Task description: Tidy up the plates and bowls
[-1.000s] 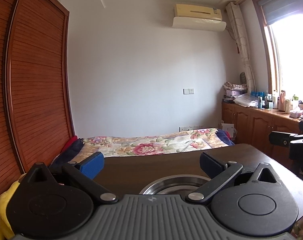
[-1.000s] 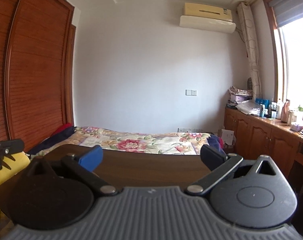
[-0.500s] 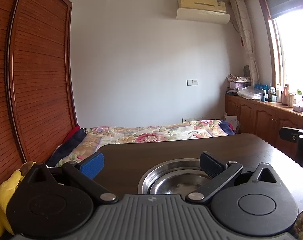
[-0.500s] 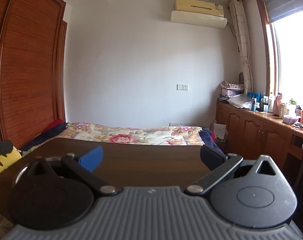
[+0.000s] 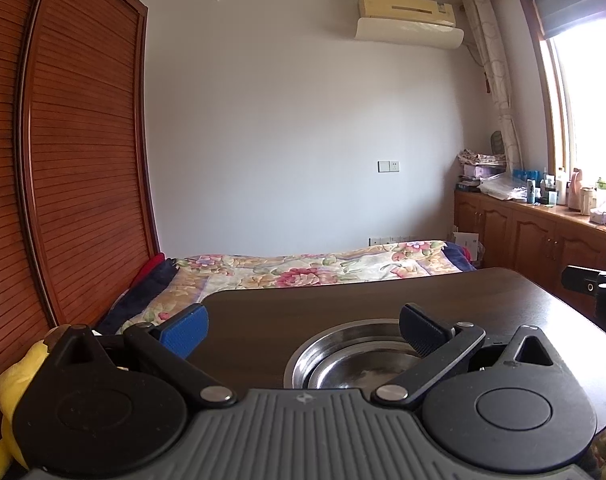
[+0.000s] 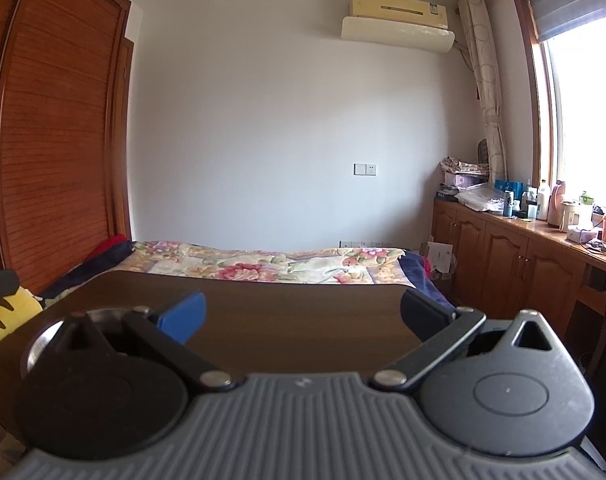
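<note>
Left wrist view, steel bowl (image 5: 343, 364) under spread left claw (image 5: 303, 330)

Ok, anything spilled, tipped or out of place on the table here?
Nothing stands out. The steel bowl sits upright on the dark table, with no spill visible. Both the left claw and right claw are open and empty.

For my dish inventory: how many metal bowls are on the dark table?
1. The metal bowl sits on the dark table near the left gripper; the right view shows its rim. Others may be hidden.
</note>
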Available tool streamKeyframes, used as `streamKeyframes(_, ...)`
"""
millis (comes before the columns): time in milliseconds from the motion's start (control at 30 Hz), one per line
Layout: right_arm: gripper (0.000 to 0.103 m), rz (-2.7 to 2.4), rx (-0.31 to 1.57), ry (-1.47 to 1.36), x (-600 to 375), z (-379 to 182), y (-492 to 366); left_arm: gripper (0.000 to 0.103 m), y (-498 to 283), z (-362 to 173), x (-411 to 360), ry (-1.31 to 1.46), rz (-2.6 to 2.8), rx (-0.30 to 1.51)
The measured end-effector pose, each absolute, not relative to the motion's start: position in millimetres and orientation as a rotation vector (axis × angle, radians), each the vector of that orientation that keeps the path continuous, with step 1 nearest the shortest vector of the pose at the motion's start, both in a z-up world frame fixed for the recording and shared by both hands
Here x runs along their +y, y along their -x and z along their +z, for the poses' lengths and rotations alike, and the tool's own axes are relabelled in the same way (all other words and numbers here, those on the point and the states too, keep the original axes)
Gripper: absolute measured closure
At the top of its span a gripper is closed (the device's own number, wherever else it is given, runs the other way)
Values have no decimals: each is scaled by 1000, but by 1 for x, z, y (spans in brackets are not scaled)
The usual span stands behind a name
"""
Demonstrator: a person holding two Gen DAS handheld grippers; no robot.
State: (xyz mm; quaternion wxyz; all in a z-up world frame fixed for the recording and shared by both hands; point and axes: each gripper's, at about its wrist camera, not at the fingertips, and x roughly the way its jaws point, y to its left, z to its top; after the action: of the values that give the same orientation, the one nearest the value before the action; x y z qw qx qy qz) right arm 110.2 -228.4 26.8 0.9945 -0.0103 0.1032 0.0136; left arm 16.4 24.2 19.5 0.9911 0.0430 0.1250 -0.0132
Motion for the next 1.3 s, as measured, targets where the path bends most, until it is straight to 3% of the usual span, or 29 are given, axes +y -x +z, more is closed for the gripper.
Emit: streamKeyframes(1300, 0, 26, 212, 26, -225, 25, -108, 0, -17, 16, 23, -98, -27, 269)
